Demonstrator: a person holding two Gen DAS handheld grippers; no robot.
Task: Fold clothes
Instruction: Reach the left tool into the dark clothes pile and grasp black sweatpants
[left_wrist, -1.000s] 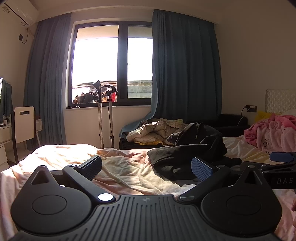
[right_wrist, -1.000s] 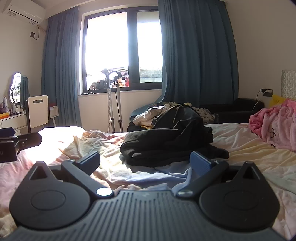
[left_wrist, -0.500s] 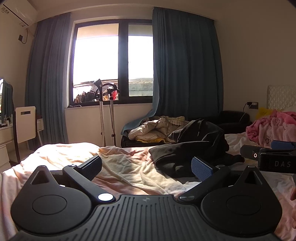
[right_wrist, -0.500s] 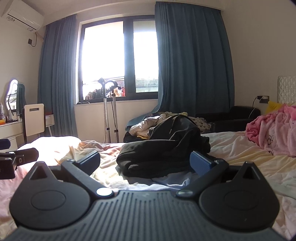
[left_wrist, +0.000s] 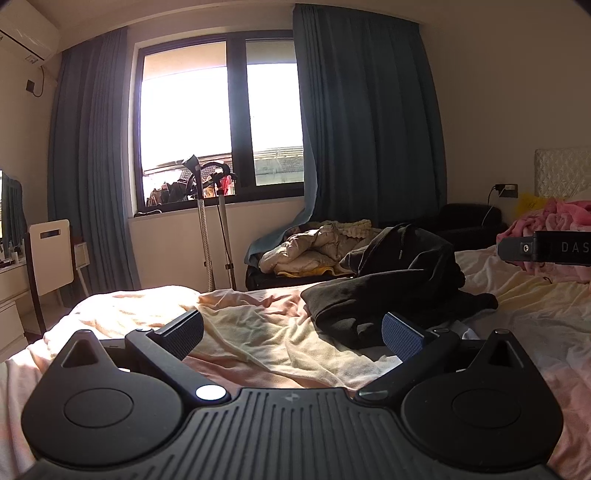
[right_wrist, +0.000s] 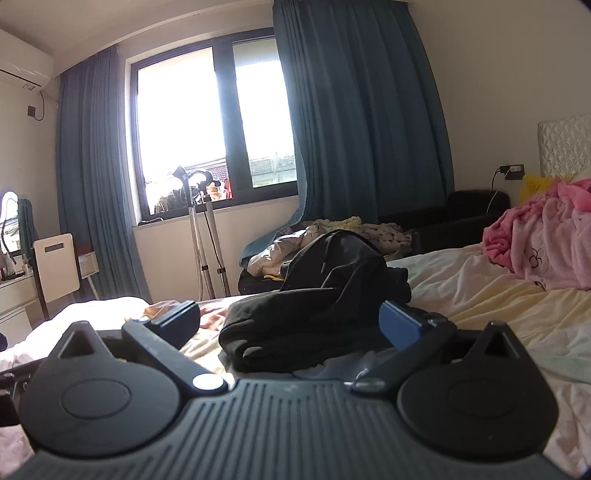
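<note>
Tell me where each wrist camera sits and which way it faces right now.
Left wrist: behind the open left hand-held gripper, facing across the bed to the window; right hand-held gripper at right edge.
Right wrist: behind the open right hand-held gripper, same heading.
Shared: the dark clothes pile and the pink blanket.

Blue curtains (left_wrist: 369, 129) frame a bright window (left_wrist: 218, 136); a garment steamer (left_wrist: 201, 221) stands below it beside a white chair (left_wrist: 50, 254).

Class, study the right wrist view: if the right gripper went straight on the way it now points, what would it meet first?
Most likely the heap of dark clothes on the bed: it lies between the open right gripper fingers' lines, just ahead. Depth is uncertain.
</note>
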